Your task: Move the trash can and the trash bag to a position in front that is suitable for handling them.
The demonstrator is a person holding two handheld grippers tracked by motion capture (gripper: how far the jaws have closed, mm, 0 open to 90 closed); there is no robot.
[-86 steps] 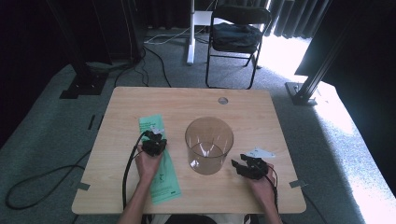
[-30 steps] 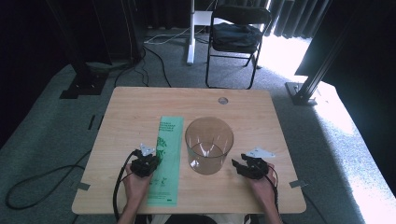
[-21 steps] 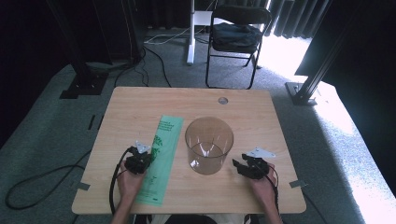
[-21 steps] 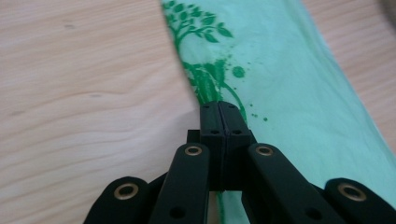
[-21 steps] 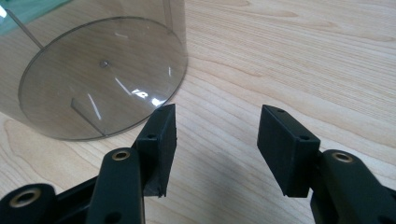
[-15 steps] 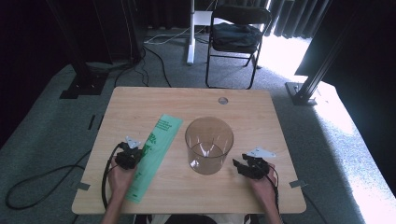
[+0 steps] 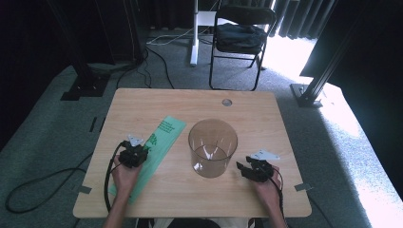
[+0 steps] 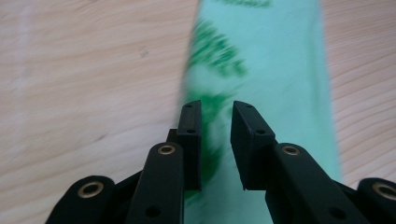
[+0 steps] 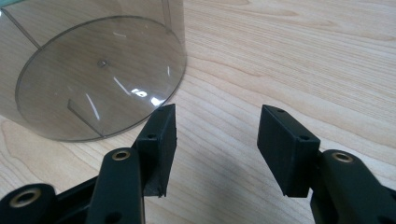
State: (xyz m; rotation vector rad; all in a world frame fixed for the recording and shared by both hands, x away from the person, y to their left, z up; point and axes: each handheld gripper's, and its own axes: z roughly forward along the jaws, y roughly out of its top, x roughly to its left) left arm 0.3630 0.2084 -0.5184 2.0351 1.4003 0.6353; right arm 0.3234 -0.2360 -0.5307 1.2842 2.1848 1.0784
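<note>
Pale wood bench (image 7: pixel 285 118) in a dim studio: nearest the person, the left hand-held gripper (image 7: pixel 133 155) sits over the near half of a flat green bag (image 7: pixel 159 142), its jaws just parting, a narrow gap over the film (image 8: pixel 261 60) and nothing pinched. The bag's long axis runs from the near left corner away toward the clear plastic cylinder (image 7: pixel 212 147) at centre. The right hand-held gripper (image 7: pixel 251 169) waits released and empty beside the cylinder's base (image 9: pixel 98 74), well apart from the bag.
</note>
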